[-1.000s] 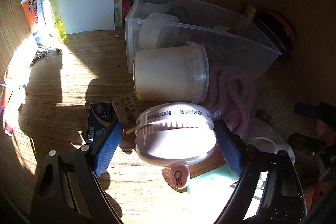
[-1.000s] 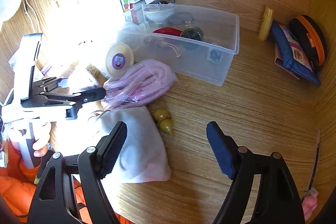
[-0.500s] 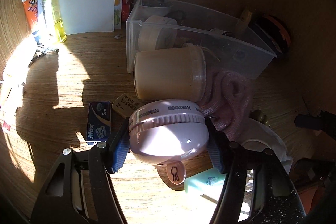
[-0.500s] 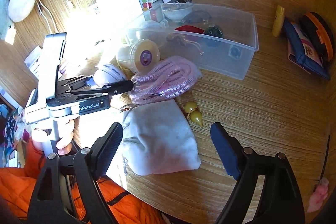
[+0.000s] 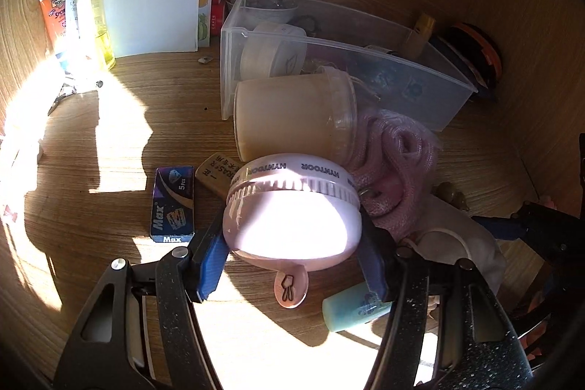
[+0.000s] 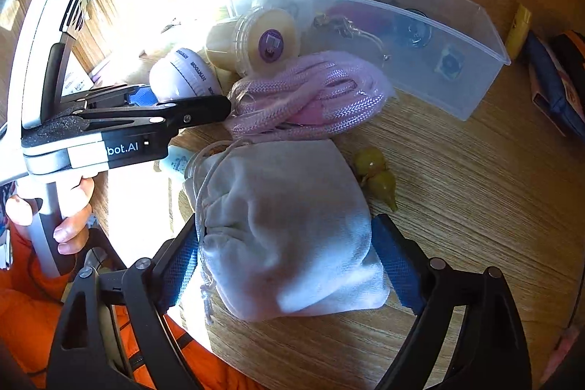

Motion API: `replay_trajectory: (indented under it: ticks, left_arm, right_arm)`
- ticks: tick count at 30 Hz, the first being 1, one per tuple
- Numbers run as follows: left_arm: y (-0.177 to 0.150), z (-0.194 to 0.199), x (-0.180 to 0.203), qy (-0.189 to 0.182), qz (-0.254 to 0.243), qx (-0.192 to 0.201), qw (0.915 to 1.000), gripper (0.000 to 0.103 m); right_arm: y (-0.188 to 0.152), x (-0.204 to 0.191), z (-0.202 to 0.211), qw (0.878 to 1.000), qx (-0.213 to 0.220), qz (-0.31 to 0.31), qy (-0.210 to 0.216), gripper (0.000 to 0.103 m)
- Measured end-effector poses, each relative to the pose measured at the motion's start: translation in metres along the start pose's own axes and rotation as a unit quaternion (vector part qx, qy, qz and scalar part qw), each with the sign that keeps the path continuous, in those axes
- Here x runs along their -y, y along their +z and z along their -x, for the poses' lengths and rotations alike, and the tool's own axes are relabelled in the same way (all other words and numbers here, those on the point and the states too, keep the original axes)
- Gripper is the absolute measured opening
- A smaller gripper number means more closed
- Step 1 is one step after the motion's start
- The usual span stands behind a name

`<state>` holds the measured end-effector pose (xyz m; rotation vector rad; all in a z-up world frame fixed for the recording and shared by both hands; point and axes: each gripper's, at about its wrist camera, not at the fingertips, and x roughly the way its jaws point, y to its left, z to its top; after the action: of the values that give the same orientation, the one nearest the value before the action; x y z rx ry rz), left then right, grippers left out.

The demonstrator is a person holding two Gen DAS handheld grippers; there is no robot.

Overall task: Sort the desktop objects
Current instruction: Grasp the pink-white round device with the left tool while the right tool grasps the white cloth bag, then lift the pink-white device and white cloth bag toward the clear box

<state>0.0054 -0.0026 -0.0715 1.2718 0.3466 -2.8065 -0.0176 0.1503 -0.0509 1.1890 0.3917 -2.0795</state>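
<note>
Left hand-held gripper (image 5: pixel 292 258) clamps the round pink timer (image 5: pixel 292 211) mid-counter (image 5: pixel 109 141) — closing. Right hand-held gripper (image 6: pixel 289 262) straddles the white pouch (image 6: pixel 285 229) near the front edge — pads spread, not pressing.

At lower centre, the left gripper (image 5: pixel 292 265) has its blue jaws closing against a round pink case (image 5: pixel 292 211). A cream jar (image 5: pixel 292 116) lies above it, before a clear bin (image 5: pixel 431 75), upper right.
</note>
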Motion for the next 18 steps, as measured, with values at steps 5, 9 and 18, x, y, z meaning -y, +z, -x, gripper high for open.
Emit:
replay_trajectory:
  ticks: [5, 9, 18]
  left_arm:
    - [0.001, 0.008, 0.0, 0.0, -0.001, 0.009, 1.0, 0.062]
    - [0.004, 0.017, 0.003, 0.002, -0.006, 0.02, 0.9998, 0.062]
    - [0.014, 0.042, 0.012, -0.004, -0.018, 0.053, 0.9984, 0.062]
  right_arm:
    - [0.0, 0.001, 0.008, 1.0, 0.011, -0.004, 0.001, 0.053]
    - [0.0, 0.007, 0.021, 1.0, 0.025, -0.016, -0.011, 0.038]
    - [0.001, 0.011, 0.057, 0.996, 0.074, -0.015, -0.051, 0.032]
